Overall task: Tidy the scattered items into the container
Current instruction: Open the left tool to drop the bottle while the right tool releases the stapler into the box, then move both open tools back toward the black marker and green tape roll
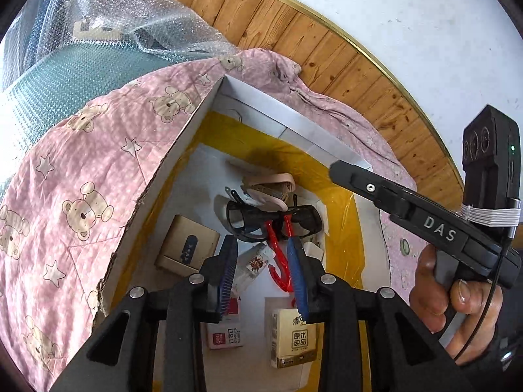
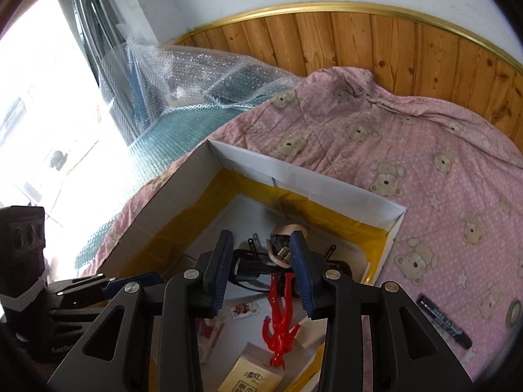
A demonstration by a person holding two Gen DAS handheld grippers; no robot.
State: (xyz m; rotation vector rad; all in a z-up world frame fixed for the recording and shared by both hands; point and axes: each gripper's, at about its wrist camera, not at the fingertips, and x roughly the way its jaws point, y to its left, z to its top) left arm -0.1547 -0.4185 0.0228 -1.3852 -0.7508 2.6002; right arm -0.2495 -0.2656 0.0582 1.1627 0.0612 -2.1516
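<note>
- I hold my left gripper (image 1: pixel 264 274) open, empty, above the cardboard box (image 1: pixel 170 163), centre frame.
- My right gripper (image 2: pixel 261 274) open too, over the red figure (image 2: pixel 281 323).
- Black marker (image 2: pixel 444 321) outside the box's right rim, lower right.

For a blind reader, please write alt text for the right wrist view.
The open right gripper hovers over a white box on a pink bear-print quilt. Inside lie red-armed glasses and a tissue pack; a black marker lies outside on the quilt.
</note>
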